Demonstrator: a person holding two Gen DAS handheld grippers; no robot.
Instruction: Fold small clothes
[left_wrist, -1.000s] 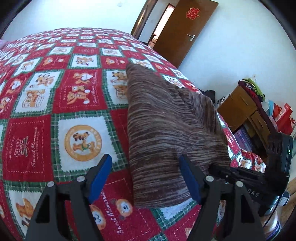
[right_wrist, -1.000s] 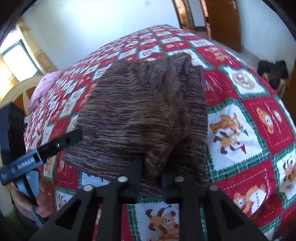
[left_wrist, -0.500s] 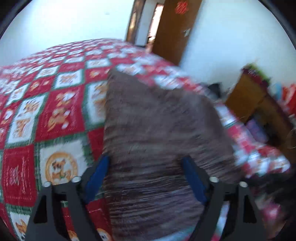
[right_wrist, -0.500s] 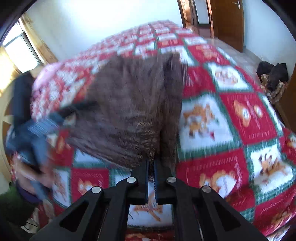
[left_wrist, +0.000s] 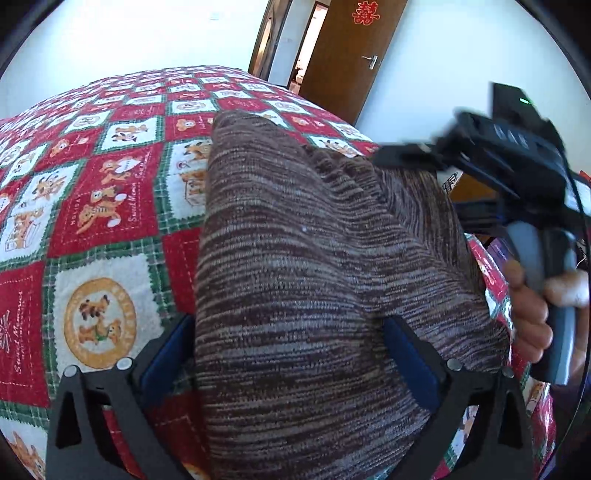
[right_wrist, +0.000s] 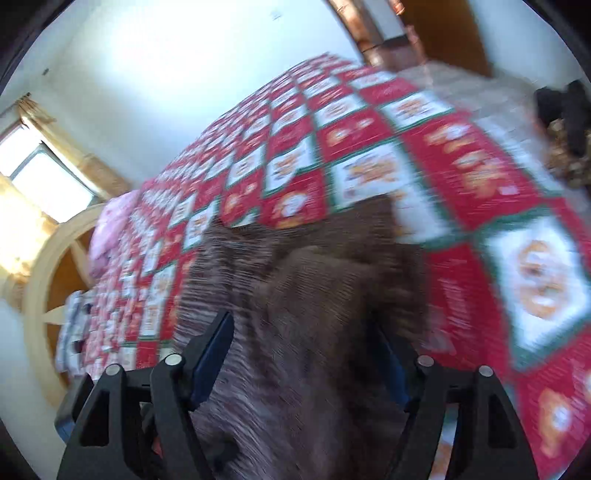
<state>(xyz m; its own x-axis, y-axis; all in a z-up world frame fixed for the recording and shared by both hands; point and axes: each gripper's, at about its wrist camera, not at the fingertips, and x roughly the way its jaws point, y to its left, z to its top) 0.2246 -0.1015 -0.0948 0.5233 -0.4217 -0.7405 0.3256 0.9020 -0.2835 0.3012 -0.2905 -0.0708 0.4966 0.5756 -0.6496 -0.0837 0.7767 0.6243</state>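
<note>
A big bed (left_wrist: 92, 192) fills most of both views. It wears a red, white and green quilt (right_wrist: 369, 147) with little bear pictures in squares. White walls stand behind it. A brown door (left_wrist: 347, 55) hangs open at the far corner in the left view. A window (right_wrist: 40, 177) glows at the far left of the right view, next to a pale curved wooden frame (right_wrist: 40, 280) at the end of the bed.

A brown striped knit cloth (left_wrist: 295, 277) lies on the quilt near the close edge of the bed. It is bunched up, with a fold running along its top.

The left gripper (left_wrist: 291, 350) sits low over the cloth. Its two blue-padded jaws are wide apart, one on each side of the cloth, and they do not pinch it.

The right gripper (right_wrist: 306, 354) is blurry in its own view. Its jaws are wide apart too, with the cloth (right_wrist: 303, 314) between them, and nothing is squeezed. In the left view a hand (left_wrist: 532, 306) holds this gripper up above the right side of the cloth.
</note>
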